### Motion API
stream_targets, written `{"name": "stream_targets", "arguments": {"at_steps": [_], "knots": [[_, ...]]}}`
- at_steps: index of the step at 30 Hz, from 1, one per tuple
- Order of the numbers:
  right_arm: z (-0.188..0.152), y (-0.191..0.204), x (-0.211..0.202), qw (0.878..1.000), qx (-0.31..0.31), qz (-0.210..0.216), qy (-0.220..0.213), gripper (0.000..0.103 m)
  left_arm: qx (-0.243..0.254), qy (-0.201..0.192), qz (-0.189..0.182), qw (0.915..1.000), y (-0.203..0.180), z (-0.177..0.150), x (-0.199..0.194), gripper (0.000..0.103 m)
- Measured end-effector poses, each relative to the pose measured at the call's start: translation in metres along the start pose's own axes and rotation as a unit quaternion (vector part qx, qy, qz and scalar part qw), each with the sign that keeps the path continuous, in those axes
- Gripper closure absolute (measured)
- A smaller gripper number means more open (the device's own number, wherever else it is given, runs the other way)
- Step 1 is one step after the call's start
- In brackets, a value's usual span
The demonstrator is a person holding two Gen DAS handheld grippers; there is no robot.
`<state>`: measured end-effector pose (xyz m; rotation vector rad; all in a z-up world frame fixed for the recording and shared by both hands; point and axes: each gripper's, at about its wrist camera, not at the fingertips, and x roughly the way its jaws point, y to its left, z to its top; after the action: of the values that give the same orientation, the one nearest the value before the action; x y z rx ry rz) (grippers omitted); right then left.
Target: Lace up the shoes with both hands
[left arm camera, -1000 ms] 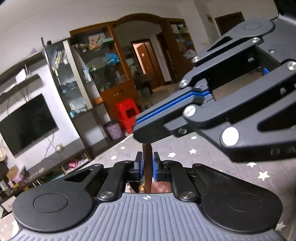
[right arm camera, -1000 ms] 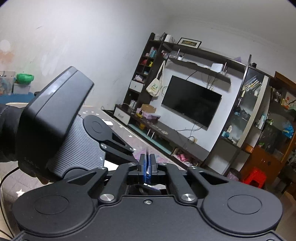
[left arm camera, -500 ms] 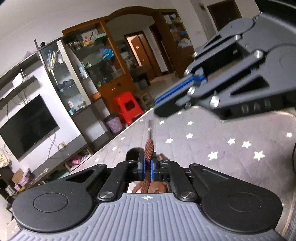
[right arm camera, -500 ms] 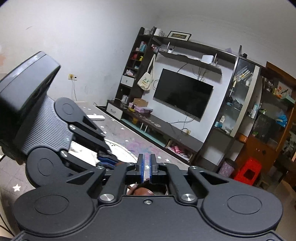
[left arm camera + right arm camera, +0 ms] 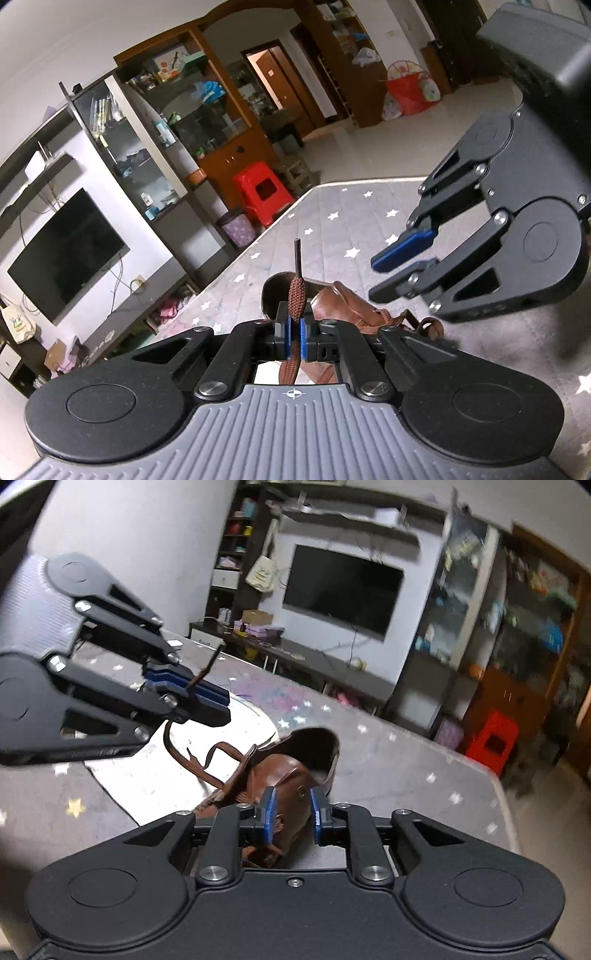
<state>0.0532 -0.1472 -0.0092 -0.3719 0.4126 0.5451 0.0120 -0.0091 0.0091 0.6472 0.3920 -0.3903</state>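
Observation:
A brown leather shoe [image 5: 291, 771] lies on the grey star-patterned table [image 5: 399, 760], also seen past the left fingers as the shoe [image 5: 343, 306]. My left gripper [image 5: 294, 334] is shut on a brown lace [image 5: 296, 295] whose dark tip points up; from the right wrist view the left gripper [image 5: 201, 698] pinches that lace [image 5: 184, 753], which trails down to the shoe's eyelets. My right gripper [image 5: 291, 816] is open just above the shoe's side, nothing between its blue pads; in the left wrist view the right gripper [image 5: 399, 266] hovers open to the right.
A white mat [image 5: 177, 775] lies on the table under the shoe's front. Beyond the table's far edge stand a red stool [image 5: 262, 192], a TV [image 5: 341, 589] on the wall and wooden shelving [image 5: 207, 122].
My right gripper let go of the lace, opened and drew back to the right and down over the shoe. The left gripper kept its hold and both cameras tilted down towards the table.

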Motion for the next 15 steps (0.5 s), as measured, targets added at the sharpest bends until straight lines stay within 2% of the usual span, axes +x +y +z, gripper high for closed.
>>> {"name": "stream_targets", "arguments": {"at_steps": [4, 10, 15], "knots": [[0.001, 0.005, 0.014, 1.000, 0.026, -0.004, 0.002, 0.070, 0.005, 0.005, 0.003, 1.0000, 0.002, -0.002, 0.005, 0.098], [-0.004, -0.001, 0.018, 0.997, 0.074, -0.002, 0.008, 0.066, 0.018, 0.012, -0.002, 0.9998, 0.002, -0.001, 0.014, 0.098], [-0.008, -0.004, 0.017, 0.996, 0.085, -0.010, 0.015, 0.066, 0.048, 0.018, -0.007, 0.9987, -0.003, 0.002, 0.021, 0.098]]}}
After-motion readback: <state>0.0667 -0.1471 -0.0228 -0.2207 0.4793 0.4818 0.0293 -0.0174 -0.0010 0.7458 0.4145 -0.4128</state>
